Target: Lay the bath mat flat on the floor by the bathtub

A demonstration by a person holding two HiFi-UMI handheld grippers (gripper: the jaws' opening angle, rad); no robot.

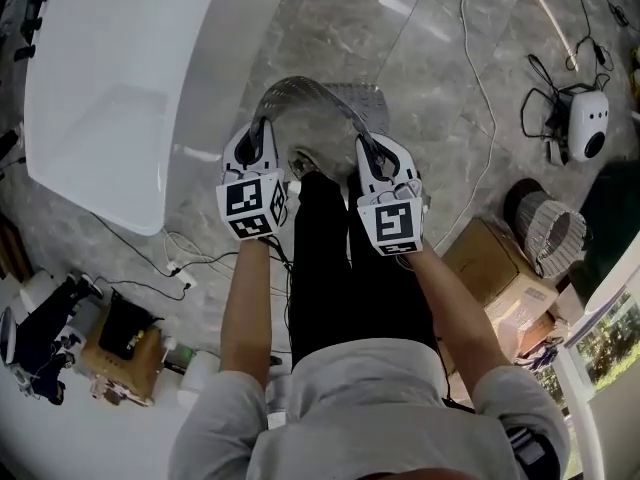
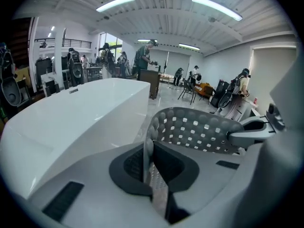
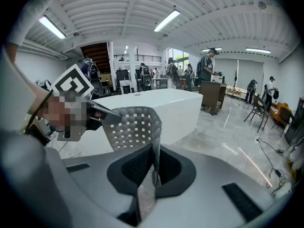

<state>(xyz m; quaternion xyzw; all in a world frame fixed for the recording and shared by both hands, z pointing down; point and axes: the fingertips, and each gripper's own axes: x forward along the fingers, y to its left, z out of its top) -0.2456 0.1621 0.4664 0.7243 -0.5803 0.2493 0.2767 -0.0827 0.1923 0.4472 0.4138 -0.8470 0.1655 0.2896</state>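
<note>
Presently, the bath mat [image 1: 305,87] is held arched above the floor [image 1: 430,58], right of the bathtub [image 1: 110,98], one edge clamped by the left gripper [image 1: 260,131], the other by the right gripper [image 1: 366,148].

A brown cardboard box [image 1: 495,268] anchors the clutter. Just beside it stands a ribbed white basket [image 1: 552,228]; farther beyond that sits a white device [image 1: 588,125] with a dark oval face. A thin white cord [image 1: 482,88] snakes away from the box's far side. Well to the box's left, a small wooden crate [image 1: 125,353] holds black gear. In the hall behind, workers [image 2: 142,58] stand under strip lights [image 2: 216,7].
</note>
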